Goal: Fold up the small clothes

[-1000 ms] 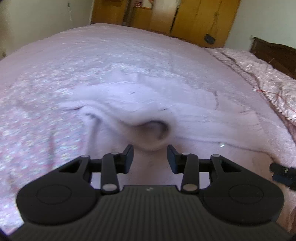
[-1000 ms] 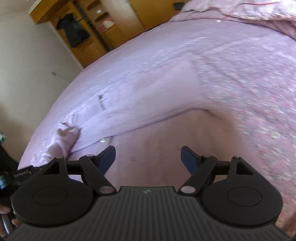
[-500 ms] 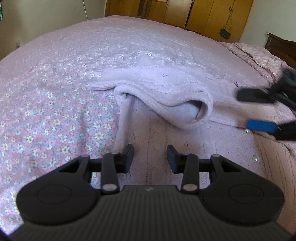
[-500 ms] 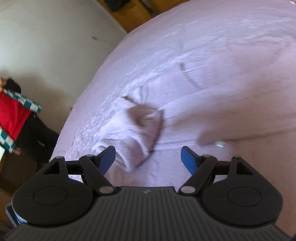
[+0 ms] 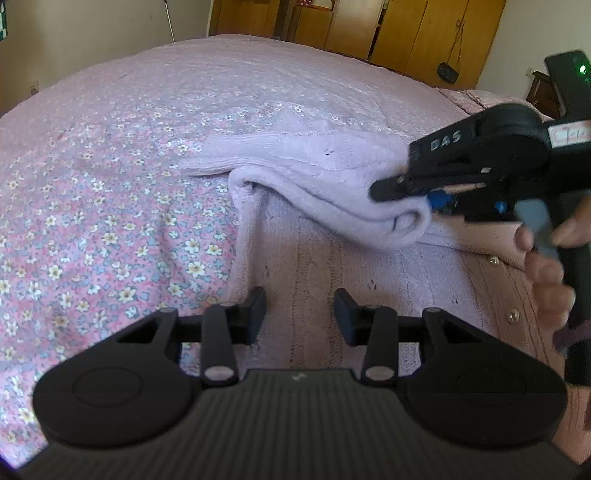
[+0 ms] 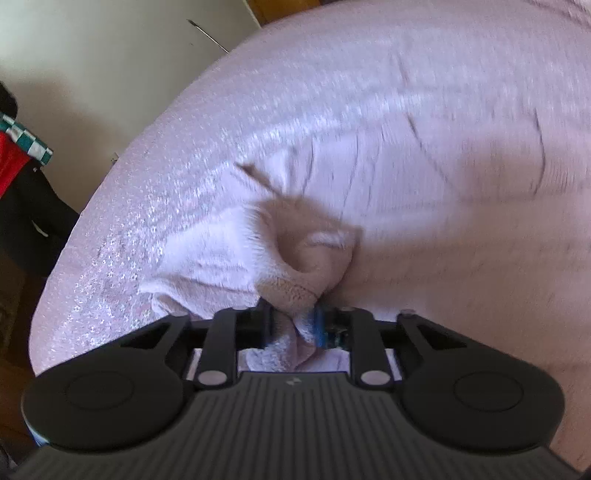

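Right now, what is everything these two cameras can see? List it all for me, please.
sweater: one, pale lilac knit, spread on the bed, its sleeve cuff between the right gripper's closing jaws
bedspread: one, pink with small flowers, covering the bed
quilt: one, pink, at the far right edge of the bed
wardrobe: one, yellow-brown wood, against the far wall
bag: one, small and black, hanging on the wardrobe
cloth: one, red with green-and-white checks, at the left edge of the right view
left gripper: one, black, open and empty, over the sweater
right gripper: one, black with blue pads, at the cuff
hand: one, holding the right gripper's handle
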Demonstrator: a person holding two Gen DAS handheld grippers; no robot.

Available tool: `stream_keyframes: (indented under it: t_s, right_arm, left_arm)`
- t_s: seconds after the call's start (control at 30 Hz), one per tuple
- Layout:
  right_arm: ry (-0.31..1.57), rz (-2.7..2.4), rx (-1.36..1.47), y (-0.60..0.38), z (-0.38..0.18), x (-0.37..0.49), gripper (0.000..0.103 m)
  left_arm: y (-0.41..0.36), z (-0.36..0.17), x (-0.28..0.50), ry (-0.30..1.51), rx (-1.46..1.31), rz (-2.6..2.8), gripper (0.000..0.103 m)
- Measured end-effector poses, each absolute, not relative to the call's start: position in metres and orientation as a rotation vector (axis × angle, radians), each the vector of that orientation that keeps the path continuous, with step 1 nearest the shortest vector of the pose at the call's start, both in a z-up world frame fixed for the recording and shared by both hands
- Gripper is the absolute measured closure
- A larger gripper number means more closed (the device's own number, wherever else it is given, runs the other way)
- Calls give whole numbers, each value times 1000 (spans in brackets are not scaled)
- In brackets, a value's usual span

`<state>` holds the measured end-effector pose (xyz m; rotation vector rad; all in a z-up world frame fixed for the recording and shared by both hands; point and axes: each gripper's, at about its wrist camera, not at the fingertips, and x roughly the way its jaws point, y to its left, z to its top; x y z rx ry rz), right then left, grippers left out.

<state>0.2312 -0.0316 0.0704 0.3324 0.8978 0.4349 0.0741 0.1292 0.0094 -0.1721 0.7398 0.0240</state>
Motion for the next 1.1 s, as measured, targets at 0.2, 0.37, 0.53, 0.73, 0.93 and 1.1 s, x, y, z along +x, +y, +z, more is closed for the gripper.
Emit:
stream_keyframes:
  t_s: [0.2, 0.37, 0.53, 0.73, 0.93, 1.1]
  right_arm:
    - [670, 384, 112, -49, 113, 220, 85]
    - [719, 316, 83, -75, 98, 230, 85]
    - [839, 246, 177, -103, 52, 234, 77]
    - [748, 246, 212, -112, 68, 216, 47]
    - [666, 427, 117, -69, 102, 199, 43]
    - [690, 567, 21, -9, 99, 198, 42]
  left_arm:
    - [137, 8, 74, 735, -212, 20, 60]
    - [136, 6, 74, 731, -201, 21, 60]
    - [136, 6, 74, 729, -207, 21, 60]
    - [143, 10, 73, 733, -249, 20, 60]
    - [148, 10, 75, 745, -281, 22, 60]
    - [147, 10, 74, 744, -261, 21, 60]
